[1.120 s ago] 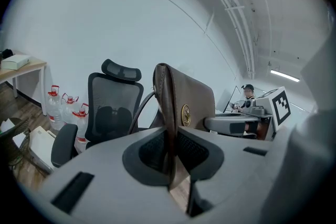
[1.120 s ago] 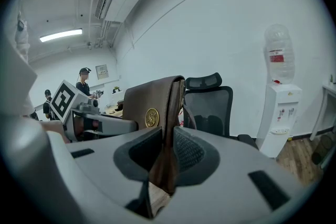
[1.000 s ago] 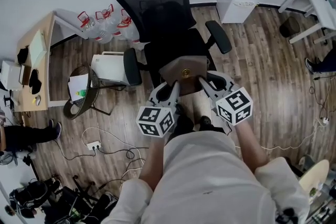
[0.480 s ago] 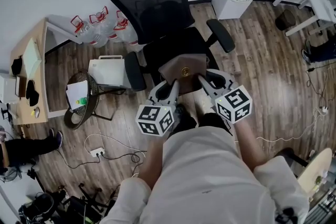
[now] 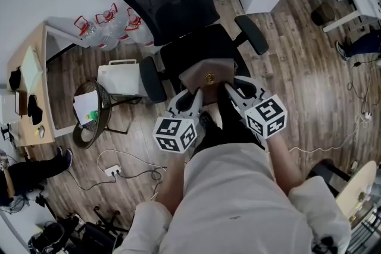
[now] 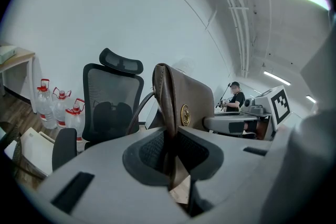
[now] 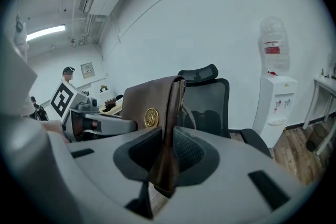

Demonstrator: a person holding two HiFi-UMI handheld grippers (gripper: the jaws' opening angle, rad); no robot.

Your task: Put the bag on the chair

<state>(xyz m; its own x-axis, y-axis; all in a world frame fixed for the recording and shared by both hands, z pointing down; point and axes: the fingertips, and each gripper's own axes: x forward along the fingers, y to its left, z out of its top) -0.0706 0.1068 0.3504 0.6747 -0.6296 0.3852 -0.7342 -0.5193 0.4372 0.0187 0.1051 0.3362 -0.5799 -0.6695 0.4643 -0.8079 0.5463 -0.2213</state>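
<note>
- The brown bag [image 5: 208, 73] and both grippers have moved forward toward the black office chair [image 5: 193, 47] since a second ago. In the head view the bag now overlaps the front edge of the seat.
- The left gripper [image 5: 193, 97] is clamped on the bag's left side edge and the right gripper [image 5: 230, 92] on its right side edge. In each gripper view the ribbed pads squeeze a thin fold of the brown material.
- The bag hangs upright between the two grippers, in front of the chair's backrest and between its armrests. No view shows whether its bottom touches the seat.
- The bag looks like smooth leather or imitation leather. It is flat and rounded, with a fold-over flap, a round gold emblem [image 5: 209, 77] at the centre and a thin strap looping behind.
- It probably handles as light and soft. It is likely to sag or fold if one side is let go, and the smooth skin may slide in the pads. The two side seams, where it is held now, seem the firmest places to grip.
- The chair has a mesh backrest, a curved headrest, padded armrests and a dark cushioned seat that should give a little under the bag.
- Left of the chair stand clear water bottles [image 5: 107, 30] with red handles.
</note>
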